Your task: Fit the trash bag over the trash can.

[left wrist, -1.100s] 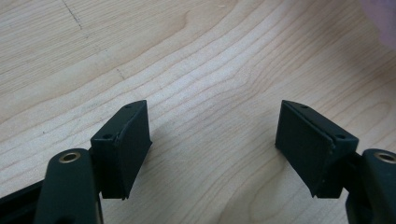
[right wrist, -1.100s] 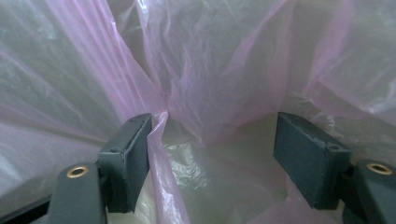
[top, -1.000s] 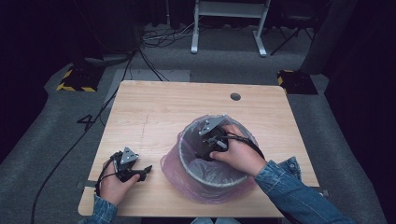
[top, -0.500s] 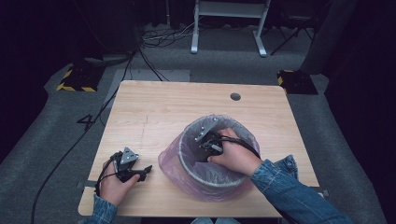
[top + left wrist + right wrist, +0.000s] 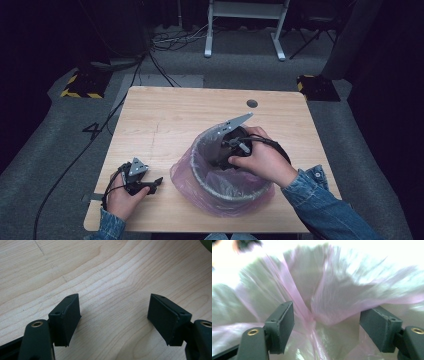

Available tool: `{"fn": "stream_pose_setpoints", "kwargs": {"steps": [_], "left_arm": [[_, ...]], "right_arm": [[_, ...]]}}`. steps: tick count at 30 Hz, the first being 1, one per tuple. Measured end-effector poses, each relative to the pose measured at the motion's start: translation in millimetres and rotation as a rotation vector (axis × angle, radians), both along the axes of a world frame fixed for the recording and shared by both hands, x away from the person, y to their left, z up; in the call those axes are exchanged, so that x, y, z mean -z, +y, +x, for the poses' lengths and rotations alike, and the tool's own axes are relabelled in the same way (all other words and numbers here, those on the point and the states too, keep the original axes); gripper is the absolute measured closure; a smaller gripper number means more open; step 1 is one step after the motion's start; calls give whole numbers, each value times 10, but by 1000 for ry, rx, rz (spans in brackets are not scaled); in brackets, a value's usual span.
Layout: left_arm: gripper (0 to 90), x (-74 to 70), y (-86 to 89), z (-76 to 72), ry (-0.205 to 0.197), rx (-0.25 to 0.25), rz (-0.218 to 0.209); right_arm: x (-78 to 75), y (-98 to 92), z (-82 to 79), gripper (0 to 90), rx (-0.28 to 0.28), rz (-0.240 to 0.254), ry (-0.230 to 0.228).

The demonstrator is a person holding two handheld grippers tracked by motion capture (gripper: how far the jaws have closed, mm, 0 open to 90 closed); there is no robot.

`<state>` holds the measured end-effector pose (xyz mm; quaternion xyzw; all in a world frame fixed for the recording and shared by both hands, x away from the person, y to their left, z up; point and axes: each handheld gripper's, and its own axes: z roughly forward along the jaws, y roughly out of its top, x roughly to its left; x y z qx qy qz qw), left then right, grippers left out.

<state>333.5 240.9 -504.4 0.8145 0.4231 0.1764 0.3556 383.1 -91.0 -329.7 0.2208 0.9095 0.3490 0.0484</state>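
A round bin (image 5: pixel 235 192) lined with a thin pink plastic bag (image 5: pixel 187 170) stands on the right half of the wooden table (image 5: pixel 185 115). My right gripper (image 5: pixel 221 156) reaches down inside the bin's mouth, held by a hand in a denim sleeve. In the right gripper view the jaws (image 5: pixel 327 325) stand wide apart with blurred, creased pink film (image 5: pixel 317 290) in front of them and nothing pinched; they have just been closing slightly. My left gripper (image 5: pixel 156 183) rests at the table's front left. It is open (image 5: pixel 115 315) over bare wood (image 5: pixel 110 277).
A dark round hole (image 5: pixel 252 103) sits in the tabletop near the far edge. A cable (image 5: pixel 65 170) trails from the left gripper across the floor. Beyond the table stand a white frame (image 5: pixel 245 20) and yellow-black striped blocks (image 5: pixel 80 86).
The right hand has lifted the gripper higher in the bin's mouth, and its grey plate now stands above the rim. The left hand has stayed put.
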Motion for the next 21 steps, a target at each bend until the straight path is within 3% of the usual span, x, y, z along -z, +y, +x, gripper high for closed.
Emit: {"fn": "stream_pose_setpoints", "kwargs": {"steps": [8, 11, 14, 16, 21], "left_arm": [[260, 0, 0, 1, 0, 0, 0], [261, 0, 0, 0, 0, 0, 0], [260, 0, 0, 0, 0, 0, 0], [260, 1, 0, 1, -1, 1, -2], [258, 0, 0, 1, 0, 1, 1]], "right_arm": [[-298, -100, 5, 365, 23, 103, -103], [-279, -85, 55, 467, 28, 102, -134], [-195, -67, 133, 509, 40, 72, -160], [-119, -65, 188, 517, 50, 43, -153], [94, -36, 256, 523, 48, -18, -76]]}}
